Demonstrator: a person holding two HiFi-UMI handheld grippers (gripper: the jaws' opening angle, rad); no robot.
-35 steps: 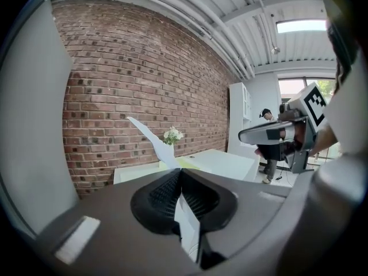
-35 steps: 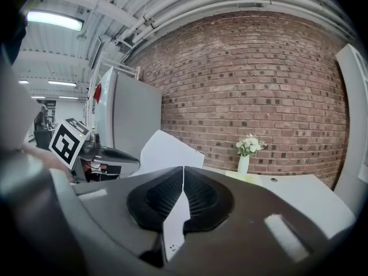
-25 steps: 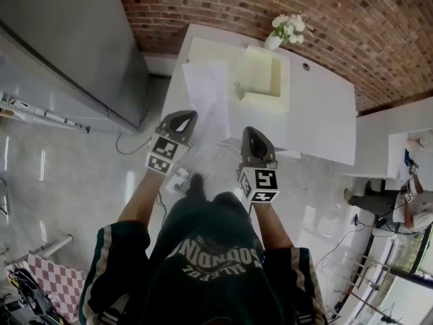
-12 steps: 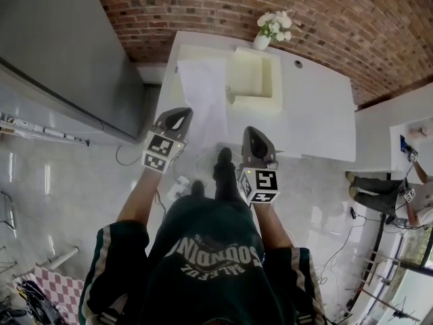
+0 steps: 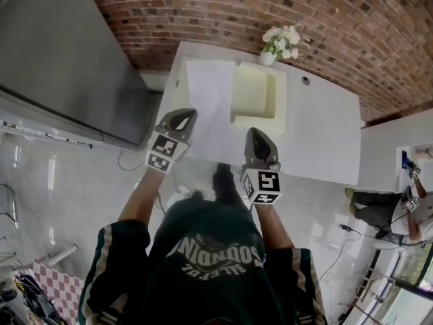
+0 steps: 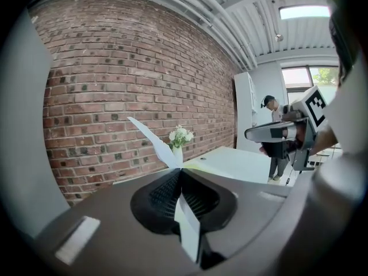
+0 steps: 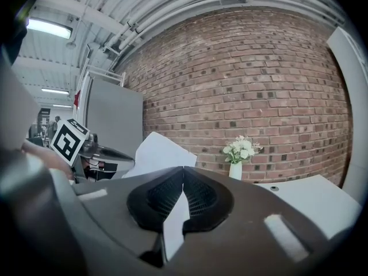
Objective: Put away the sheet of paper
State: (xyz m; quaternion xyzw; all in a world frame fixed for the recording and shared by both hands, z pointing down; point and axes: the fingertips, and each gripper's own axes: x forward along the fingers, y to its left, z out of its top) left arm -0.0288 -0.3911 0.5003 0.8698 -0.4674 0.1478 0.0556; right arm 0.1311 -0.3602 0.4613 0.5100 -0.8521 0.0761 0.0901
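A white sheet of paper (image 5: 208,103) hangs in the air between my two grippers, over the left part of the white table (image 5: 325,127). My left gripper (image 5: 181,118) is shut on the sheet's left edge; in the left gripper view the paper (image 6: 154,144) runs through the closed jaws and sticks out past the tips (image 6: 180,170). My right gripper (image 5: 254,135) is shut on the near right corner; in the right gripper view a strip of paper (image 7: 162,153) lies between its shut jaws (image 7: 183,168). A cream open tray (image 5: 256,92) sits on the table just right of the sheet.
A white vase of flowers (image 5: 279,40) stands at the table's back edge by the brick wall (image 5: 352,26). A tall grey cabinet (image 5: 61,66) stands to the left. Cables (image 5: 177,189) lie on the glossy floor by the person's feet. Another person (image 5: 379,205) stands at far right.
The table, tray and vase have shifted a little lower and to the right in the head view. Both grippers keep their hold on the sheet. One foot has stepped forward.
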